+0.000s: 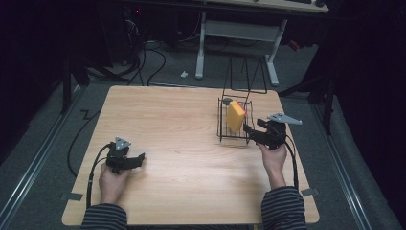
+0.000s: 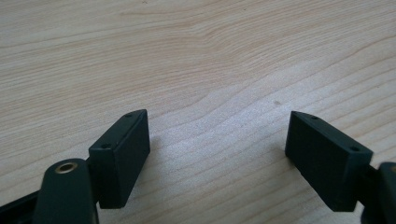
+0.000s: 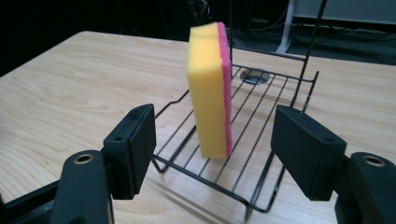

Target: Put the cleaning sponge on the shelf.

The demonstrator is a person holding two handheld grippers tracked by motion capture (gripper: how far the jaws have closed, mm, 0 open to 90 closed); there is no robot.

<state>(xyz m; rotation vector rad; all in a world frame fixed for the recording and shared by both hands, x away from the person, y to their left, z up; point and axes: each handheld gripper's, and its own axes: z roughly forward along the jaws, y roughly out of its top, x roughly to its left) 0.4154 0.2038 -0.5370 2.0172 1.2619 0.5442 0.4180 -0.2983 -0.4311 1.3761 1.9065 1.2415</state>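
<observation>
We see a wooden table [image 1: 191,143] with a black wire rack [image 1: 234,125] on its right side. A yellow sponge [image 1: 235,116] with a pink back stands up on its edge inside the rack. In the right gripper view, the sponge [image 3: 210,91] stands tall on the thin wires of the rack [image 3: 261,121], with its yellow side on the left and its pink side on the right.

The right gripper [image 1: 250,130] is just beside the rack, on its near right side, and points at the sponge. Its 2 jaws are spread wide. Nothing is between them, and they do not touch the sponge. In the right gripper view, we see the sponge a bit past the jaw tips, in the gap between the 2 black jaws of the right gripper [image 3: 212,135].

The left gripper [image 1: 139,159] rests low on the left side of the table, well apart from the rack. Its 2 jaws are spread wide too. In the left gripper view, we see bare wood [image 2: 196,70] between the jaws of the left gripper [image 2: 217,128].
</observation>
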